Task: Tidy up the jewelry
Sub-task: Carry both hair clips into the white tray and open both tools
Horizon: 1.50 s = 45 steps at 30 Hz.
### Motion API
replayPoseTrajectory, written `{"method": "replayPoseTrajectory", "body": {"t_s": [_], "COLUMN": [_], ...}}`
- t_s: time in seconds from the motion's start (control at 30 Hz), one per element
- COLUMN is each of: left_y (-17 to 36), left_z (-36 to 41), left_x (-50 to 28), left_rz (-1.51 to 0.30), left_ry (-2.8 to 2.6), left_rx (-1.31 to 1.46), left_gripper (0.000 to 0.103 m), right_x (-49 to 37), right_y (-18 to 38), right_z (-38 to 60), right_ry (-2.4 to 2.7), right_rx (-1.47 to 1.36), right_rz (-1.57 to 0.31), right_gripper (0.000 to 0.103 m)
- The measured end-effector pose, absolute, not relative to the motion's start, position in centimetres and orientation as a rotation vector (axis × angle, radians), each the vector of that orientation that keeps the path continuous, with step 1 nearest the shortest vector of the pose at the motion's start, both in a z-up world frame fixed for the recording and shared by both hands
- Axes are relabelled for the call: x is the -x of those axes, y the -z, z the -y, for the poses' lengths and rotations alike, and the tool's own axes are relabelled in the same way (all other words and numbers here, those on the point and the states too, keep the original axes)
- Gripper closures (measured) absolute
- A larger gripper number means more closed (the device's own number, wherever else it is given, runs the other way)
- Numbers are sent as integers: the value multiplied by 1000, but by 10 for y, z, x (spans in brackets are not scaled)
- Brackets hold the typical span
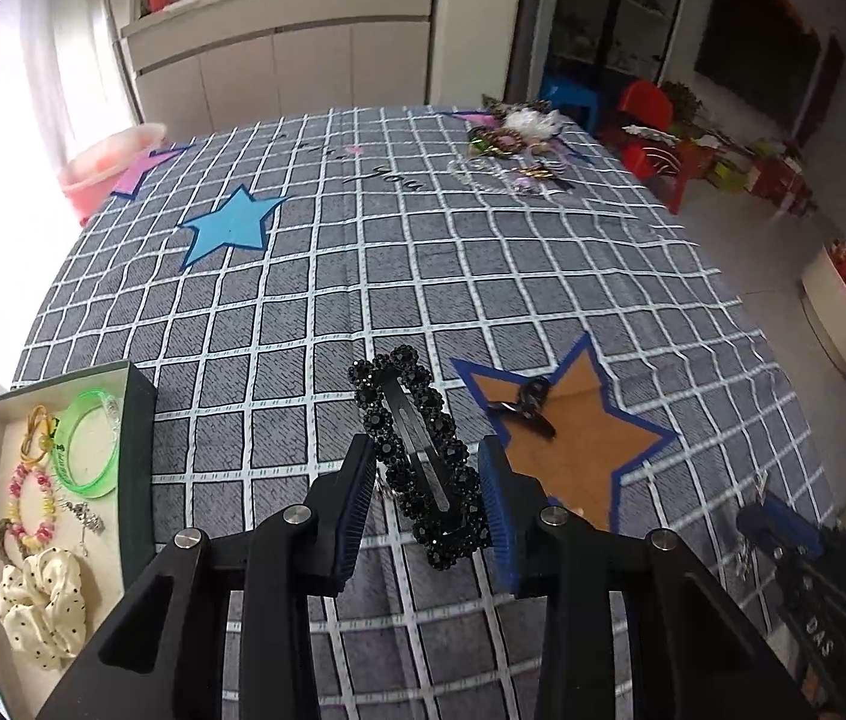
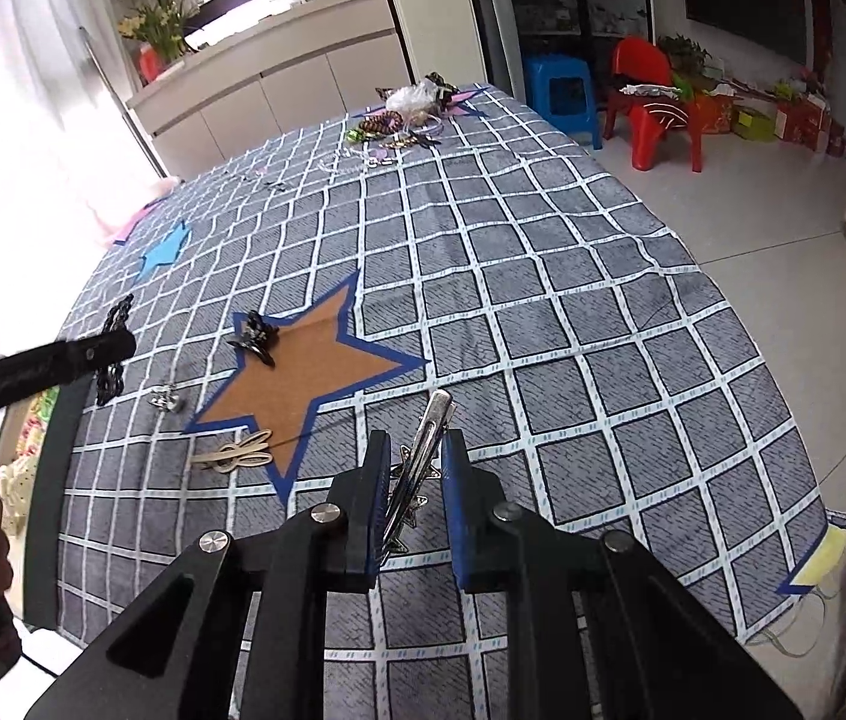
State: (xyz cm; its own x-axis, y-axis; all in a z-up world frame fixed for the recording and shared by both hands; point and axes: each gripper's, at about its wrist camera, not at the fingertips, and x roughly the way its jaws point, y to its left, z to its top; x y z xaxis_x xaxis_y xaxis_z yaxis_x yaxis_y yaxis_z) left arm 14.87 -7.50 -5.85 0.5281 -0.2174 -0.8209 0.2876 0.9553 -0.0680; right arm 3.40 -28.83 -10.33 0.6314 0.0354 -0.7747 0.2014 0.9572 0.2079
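Where the left wrist camera looked down: left gripper (image 1: 426, 468) clamped on a black beaded hair clip (image 1: 420, 459), lifted over the checked cloth (image 1: 483, 276). Beside it, left, an open box (image 1: 138, 456) with a green bangle (image 1: 90, 447) and a dotted scrunchie (image 1: 42, 606). Farther right, a small black claw clip (image 1: 524, 407) on the brown star (image 1: 585, 450).

Through the right wrist camera: right gripper (image 2: 415, 462) nearly closed on a silver clip (image 2: 420, 450), possibly star-trimmed, blurred. A cream barrette (image 2: 237, 450) flat at the star's edge.

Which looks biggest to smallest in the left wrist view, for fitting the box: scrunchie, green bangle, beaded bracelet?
1. scrunchie
2. green bangle
3. beaded bracelet, though close to the bangle; fisheye edge distortion makes that unsure.
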Motion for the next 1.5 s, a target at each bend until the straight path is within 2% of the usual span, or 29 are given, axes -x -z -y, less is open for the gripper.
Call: {"method": "replayPoseTrajectory", "body": {"t_s": [0.83,1.5], "left_y": [13,22], "left_z": [-1,-122], "left_x": [-58,-22], "left_rz": [-835,-812], "left_ry": [320,165], "left_rx": [-25,67], "left_gripper": [60,60], "right_x": [-18,-28], "right_y": [47,23], "right_z": [216,96], "right_ry": [-32,-263], "right_rx": [-185,-64], "right_rz": [-809,-814], "right_gripper": [84,84]}}
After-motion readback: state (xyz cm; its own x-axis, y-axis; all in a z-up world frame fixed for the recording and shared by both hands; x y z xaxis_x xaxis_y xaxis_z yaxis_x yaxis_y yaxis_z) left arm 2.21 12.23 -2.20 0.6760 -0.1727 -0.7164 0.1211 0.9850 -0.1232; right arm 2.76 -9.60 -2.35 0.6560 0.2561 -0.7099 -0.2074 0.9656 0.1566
